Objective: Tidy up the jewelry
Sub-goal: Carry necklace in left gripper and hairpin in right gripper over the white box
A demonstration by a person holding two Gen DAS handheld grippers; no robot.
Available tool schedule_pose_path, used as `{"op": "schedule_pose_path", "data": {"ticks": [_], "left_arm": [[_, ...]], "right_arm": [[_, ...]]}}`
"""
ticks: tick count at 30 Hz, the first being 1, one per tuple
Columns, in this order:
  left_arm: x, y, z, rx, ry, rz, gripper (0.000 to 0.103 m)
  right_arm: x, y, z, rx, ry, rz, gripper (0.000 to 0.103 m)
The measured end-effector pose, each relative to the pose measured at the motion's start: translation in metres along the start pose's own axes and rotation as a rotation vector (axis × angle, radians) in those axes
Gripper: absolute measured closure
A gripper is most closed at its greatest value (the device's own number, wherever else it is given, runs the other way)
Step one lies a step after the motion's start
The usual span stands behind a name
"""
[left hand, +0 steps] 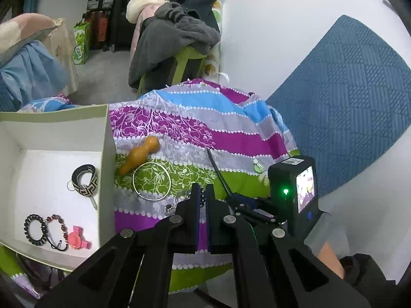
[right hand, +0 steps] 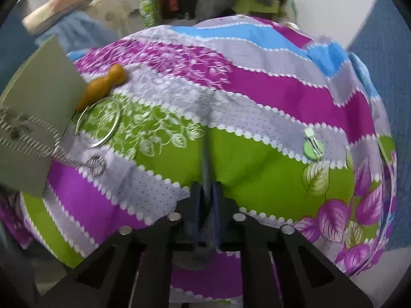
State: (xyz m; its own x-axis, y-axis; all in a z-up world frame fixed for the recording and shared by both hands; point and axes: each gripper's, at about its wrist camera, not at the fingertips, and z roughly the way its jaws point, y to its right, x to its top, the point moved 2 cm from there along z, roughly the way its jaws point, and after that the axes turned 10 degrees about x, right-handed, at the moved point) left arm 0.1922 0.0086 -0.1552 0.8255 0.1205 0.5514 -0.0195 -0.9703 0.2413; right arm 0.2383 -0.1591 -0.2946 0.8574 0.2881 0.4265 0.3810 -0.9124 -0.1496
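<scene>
Left tool [left hand: 203,192] has its jaws together on a beaded chain [left hand: 203,197], whose dark beads show between the tips while more of it trails onto the cloth [left hand: 179,133] at a small metal cluster [left hand: 168,208]; right tool [right hand: 206,192] is pinched shut on a thin dark stick [right hand: 206,159], perhaps a hairpin, which stands up from between its tips and is blurred; that chain looks light and limp, so it should drape and swing, and a hold near its middle or clasp seems safer than one at a loose end; the stick appears stiff and slim, likely to pivot unless it is taken close to its balance point; on the cloth-covered surface lie a thin silver bangle [left hand: 151,181], rigid and probably slippery, best nipped across its wire rim, and just beside it a wooden gourd-shaped piece [left hand: 140,155], smooth and rounded, easiest at its narrow waist; a pale green earring pair [right hand: 312,143] lies well apart toward the right, small and fiddly; the white box [left hand: 51,128] at the left already holds a patterned woven band [left hand: 86,179] with a ring and key, a black bead bracelet [left hand: 36,228], a dark red bead bracelet [left hand: 56,227] touching it, and a pink spinner [left hand: 77,237] beside them; room remains on its floor
</scene>
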Motion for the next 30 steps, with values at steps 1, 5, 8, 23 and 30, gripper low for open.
{"op": "schedule_pose_path", "data": {"ticks": [1, 5, 8, 23, 30], "left_arm": [[0.001, -0.001, -0.002, -0.003, 0.001, -0.004, 0.102], [0.007, -0.004, -0.01, 0.015, 0.01, 0.001, 0.102], [0.011, -0.003, -0.019, 0.008, 0.012, 0.003, 0.102], [0.038, 0.013, -0.079, 0.012, 0.021, 0.048, 0.102], [0.061, 0.011, -0.117, 0.013, 0.056, 0.059, 0.102]], "right_arm": [[0.001, 0.001, -0.003, 0.011, 0.011, 0.018, 0.097], [0.007, 0.001, -0.022, 0.014, 0.074, 0.034, 0.097], [0.012, 0.002, -0.037, 0.04, 0.101, 0.075, 0.097], [0.034, -0.023, -0.138, 0.103, 0.184, 0.152, 0.097], [0.052, -0.038, -0.186, 0.112, 0.243, 0.148, 0.097]]}}
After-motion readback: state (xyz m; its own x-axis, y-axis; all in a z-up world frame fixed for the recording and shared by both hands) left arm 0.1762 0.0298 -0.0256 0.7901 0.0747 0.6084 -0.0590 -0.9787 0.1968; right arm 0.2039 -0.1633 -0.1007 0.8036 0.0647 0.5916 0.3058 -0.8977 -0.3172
